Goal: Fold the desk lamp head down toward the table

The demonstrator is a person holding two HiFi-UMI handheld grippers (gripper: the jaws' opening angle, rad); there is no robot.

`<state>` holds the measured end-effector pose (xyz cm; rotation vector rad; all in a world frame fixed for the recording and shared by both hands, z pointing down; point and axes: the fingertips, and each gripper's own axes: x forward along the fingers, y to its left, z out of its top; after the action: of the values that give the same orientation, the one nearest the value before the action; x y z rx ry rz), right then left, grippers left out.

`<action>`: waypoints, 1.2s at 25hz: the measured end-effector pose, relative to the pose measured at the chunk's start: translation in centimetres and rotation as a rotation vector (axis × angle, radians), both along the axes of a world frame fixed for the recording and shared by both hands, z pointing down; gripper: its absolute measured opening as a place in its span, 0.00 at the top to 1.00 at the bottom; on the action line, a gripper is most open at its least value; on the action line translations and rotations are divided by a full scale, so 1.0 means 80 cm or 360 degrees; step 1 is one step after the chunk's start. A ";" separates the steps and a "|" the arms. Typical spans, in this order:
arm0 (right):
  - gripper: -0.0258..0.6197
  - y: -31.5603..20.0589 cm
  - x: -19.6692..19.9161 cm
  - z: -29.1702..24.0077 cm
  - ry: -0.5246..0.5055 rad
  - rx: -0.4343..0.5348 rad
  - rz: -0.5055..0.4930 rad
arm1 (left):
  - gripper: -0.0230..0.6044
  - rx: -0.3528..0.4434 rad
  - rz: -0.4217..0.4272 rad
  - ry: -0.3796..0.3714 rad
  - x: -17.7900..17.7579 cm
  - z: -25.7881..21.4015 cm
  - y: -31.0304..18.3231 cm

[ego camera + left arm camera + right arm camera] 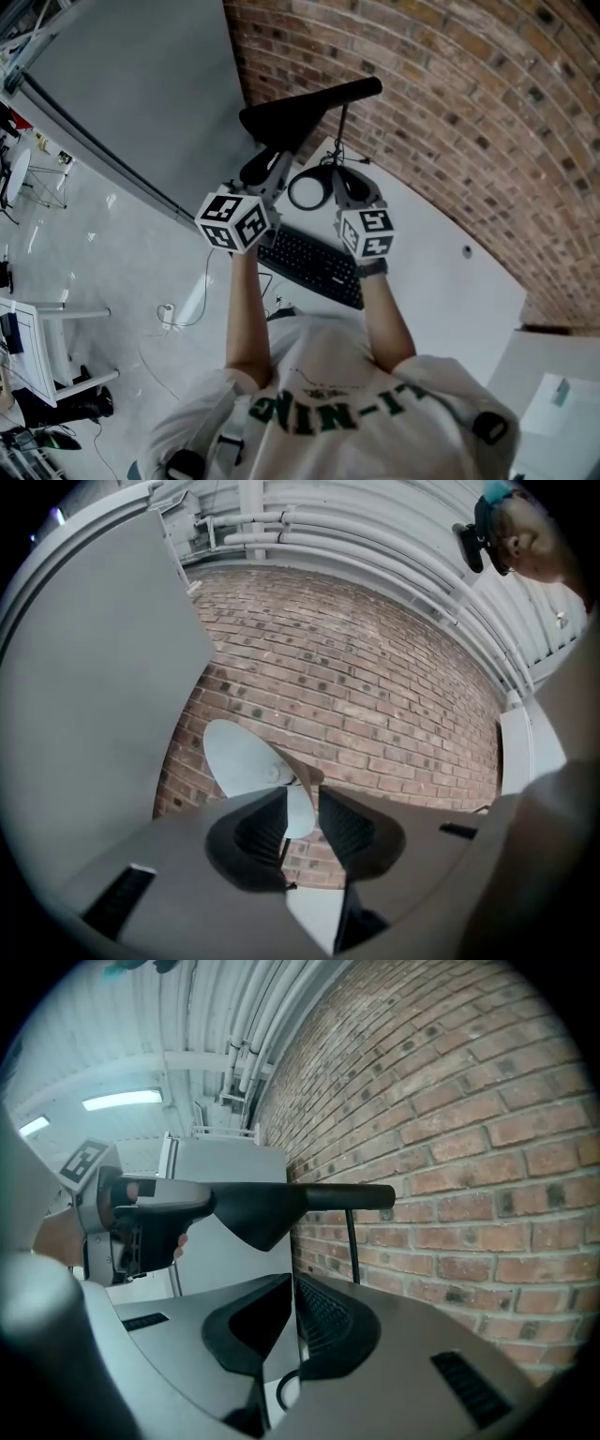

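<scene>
- lamp head [309, 108]: matte black, long, tapering from a wide wedge to a rounded bar; it lies about level above the smooth white table [441, 281] on a thin dark stem [353, 1246], in front of a rough red brick wall [375, 686].
- left gripper [302, 803]: ribbed dark pads [345, 829] stand apart, and the head's flat pale underside shows in the gap, unpinched.
- right gripper [292, 1307]: jaws together, empty, below the head.
- black keyboard [314, 264]: flat on the table.
</scene>
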<state>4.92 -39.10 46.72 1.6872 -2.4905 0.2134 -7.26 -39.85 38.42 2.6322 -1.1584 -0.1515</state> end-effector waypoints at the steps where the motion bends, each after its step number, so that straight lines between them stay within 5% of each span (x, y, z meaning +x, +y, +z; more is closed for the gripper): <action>1: 0.93 -0.001 0.002 0.002 -0.0013 -0.0013 0.0006 | 0.82 0.0001 0.0003 0.0007 0.001 0.000 0.000; 8: 0.93 0.000 0.002 0.007 -0.0067 -0.0053 0.0006 | 0.93 -0.0035 0.0069 0.0122 0.008 0.001 0.002; 30: 0.93 0.015 0.006 0.008 -0.0203 -0.0082 0.0004 | 0.96 -0.0260 0.0143 0.0489 0.010 0.046 0.003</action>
<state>5.43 -37.89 47.38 1.7076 -2.5484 0.3935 -6.47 -39.59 42.06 2.4064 -0.9080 -0.4095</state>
